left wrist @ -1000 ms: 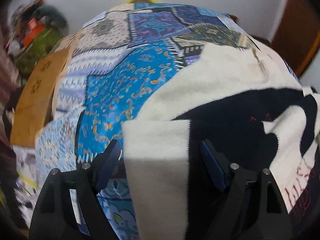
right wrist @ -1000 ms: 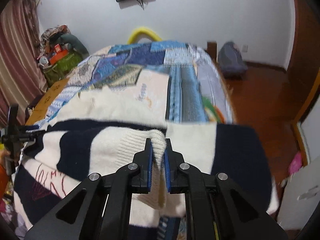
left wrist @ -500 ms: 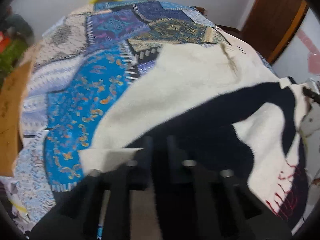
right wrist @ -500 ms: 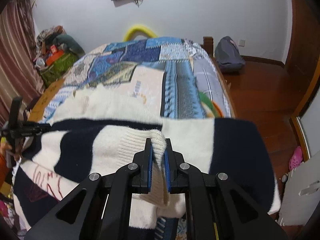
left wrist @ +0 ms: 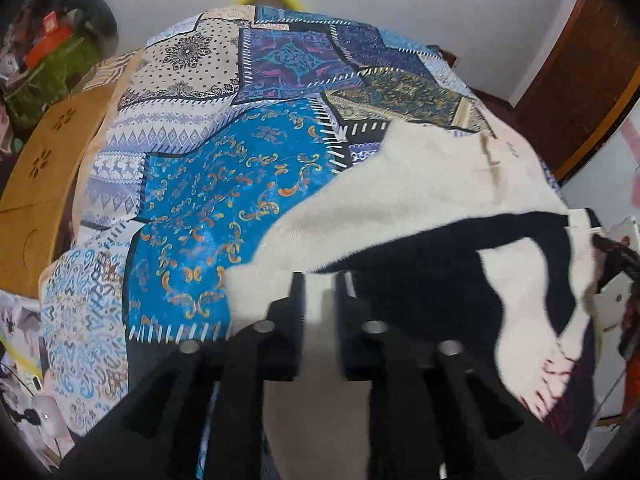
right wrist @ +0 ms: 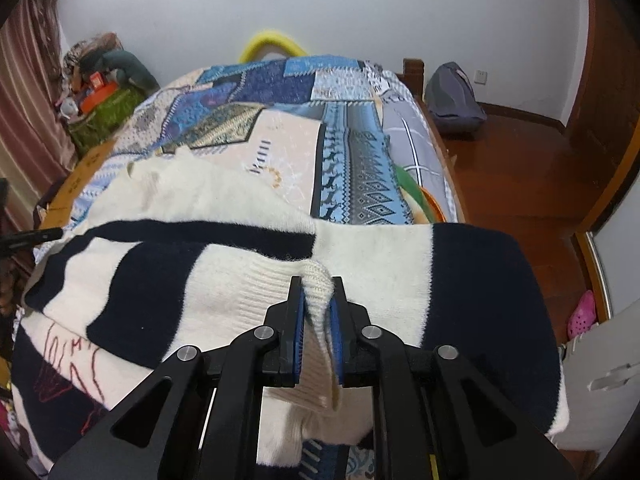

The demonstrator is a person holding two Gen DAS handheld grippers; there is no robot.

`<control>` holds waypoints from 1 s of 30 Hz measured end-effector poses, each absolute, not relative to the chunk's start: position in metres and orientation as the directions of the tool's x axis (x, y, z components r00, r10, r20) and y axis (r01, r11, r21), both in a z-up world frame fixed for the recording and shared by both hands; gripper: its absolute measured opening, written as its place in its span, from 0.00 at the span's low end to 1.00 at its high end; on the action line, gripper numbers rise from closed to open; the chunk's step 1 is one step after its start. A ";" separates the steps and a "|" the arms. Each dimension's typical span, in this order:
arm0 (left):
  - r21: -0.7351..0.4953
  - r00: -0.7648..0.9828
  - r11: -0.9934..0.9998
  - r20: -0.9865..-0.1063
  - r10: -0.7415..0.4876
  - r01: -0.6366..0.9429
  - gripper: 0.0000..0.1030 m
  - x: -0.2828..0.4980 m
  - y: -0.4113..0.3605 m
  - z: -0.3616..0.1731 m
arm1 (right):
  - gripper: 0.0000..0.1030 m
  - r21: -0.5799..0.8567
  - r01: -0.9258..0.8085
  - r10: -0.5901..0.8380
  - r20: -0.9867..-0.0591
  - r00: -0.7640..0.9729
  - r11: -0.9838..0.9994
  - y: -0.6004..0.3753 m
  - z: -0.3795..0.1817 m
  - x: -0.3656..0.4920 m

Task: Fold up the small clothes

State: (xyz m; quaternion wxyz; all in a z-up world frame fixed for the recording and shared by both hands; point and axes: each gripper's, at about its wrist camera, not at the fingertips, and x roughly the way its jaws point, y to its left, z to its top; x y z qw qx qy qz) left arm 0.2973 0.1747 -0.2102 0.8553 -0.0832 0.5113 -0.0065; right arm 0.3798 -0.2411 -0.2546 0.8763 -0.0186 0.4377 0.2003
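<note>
lying across the near end of the bed (right wrist: 352, 168), on the patchwork quilt (left wrist: 208, 184): the cream and navy sweater (right wrist: 248, 280), long axis running left to right in the scene, a navy block hanging off the right side toward the wooden floor (right wrist: 520, 168). pinching the ribbed cream hem at the near right: the right hand-held gripper (right wrist: 317, 312), jaws nearly closed, having just been easing a little wider, knit bunched between the blue pads. gripping a cream fold at the near left edge: the left hand-held gripper (left wrist: 320, 308), jaws narrow and having just been opening slightly after clamping down, cloth filling the gap (blurred, so contact on both pads looking likely rather than certain). both ends of the near hem being held, the rest of the garment stretching away toward the far end; likely carrying that near edge away over the body next, each hand-held gripper about equally close to its own end.
</note>
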 end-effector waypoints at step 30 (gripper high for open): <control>0.034 0.432 0.986 -0.896 0.102 -0.162 0.64 0.223 0.169 -0.238 | 0.55 0.216 -0.048 0.203 -0.787 0.582 0.975 -0.397 -0.272 0.307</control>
